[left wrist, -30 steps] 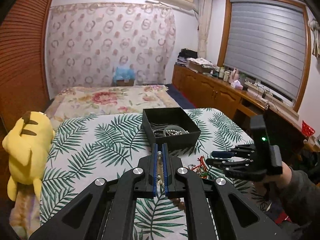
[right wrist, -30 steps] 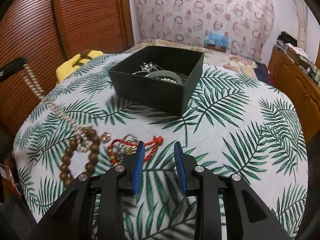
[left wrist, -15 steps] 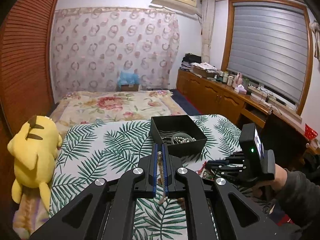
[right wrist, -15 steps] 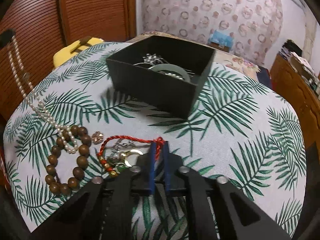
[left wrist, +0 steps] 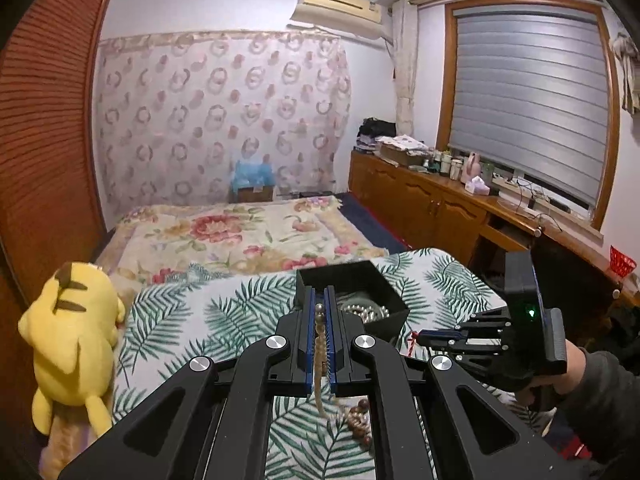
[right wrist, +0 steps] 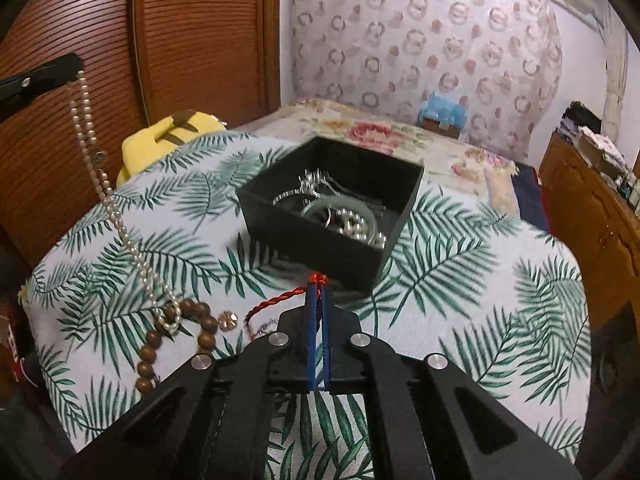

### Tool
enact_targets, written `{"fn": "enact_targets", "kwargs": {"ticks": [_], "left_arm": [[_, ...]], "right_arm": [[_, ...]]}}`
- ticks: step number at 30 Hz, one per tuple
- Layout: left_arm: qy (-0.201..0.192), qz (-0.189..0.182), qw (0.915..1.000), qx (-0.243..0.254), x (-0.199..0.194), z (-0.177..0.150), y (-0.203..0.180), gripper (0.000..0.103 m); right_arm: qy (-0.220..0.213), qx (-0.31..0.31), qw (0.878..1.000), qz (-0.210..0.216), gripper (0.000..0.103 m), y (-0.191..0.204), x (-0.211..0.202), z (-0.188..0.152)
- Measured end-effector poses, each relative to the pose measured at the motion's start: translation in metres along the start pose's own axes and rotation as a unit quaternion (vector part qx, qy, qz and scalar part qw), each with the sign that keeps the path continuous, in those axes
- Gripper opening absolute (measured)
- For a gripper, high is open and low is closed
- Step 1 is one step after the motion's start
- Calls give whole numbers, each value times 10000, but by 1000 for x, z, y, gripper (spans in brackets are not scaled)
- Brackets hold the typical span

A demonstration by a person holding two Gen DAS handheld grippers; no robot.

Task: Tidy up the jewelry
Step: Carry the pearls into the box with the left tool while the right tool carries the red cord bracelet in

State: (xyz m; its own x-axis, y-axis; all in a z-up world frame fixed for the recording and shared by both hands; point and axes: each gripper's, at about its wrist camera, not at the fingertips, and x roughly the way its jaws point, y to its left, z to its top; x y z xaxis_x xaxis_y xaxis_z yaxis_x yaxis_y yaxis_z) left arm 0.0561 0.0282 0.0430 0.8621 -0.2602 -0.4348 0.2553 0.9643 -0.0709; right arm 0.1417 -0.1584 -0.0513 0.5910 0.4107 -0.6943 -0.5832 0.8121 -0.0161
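Note:
My left gripper (left wrist: 319, 300) is shut on a pearl necklace (left wrist: 319, 344) and holds it high; the strand (right wrist: 105, 184) hangs down, its end touching the leaf-print cloth. My right gripper (right wrist: 317, 294) is shut on a red braided cord (right wrist: 280, 299), lifted just in front of the black box (right wrist: 316, 240). The open box (left wrist: 390, 306) holds pearls, a green bangle and silver pieces. A brown wooden bead bracelet (right wrist: 176, 336) and a small round charm (right wrist: 227, 320) lie on the cloth at the left.
The leaf-print cloth (right wrist: 480, 312) covers a rounded table. A yellow plush toy (left wrist: 72, 340) sits at its left edge. A bed (left wrist: 240, 232) lies behind, wooden cabinets (left wrist: 432, 208) to the right, and a slatted wooden door (right wrist: 80, 80) to the left.
My left gripper rose, lifting the pearl necklace almost clear of the cloth. My right gripper closed on the red cord and lifted it toward the box.

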Motion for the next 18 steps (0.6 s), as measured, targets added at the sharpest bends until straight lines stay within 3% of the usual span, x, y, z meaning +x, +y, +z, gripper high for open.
{"fn": "enact_targets", "kwargs": {"ticks": [18], "left_arm": [[-327,28,9992,230,13,46,-11,4]], "right_arm": [[-375,122,9991,-183,3,-23,-8,38]]}}
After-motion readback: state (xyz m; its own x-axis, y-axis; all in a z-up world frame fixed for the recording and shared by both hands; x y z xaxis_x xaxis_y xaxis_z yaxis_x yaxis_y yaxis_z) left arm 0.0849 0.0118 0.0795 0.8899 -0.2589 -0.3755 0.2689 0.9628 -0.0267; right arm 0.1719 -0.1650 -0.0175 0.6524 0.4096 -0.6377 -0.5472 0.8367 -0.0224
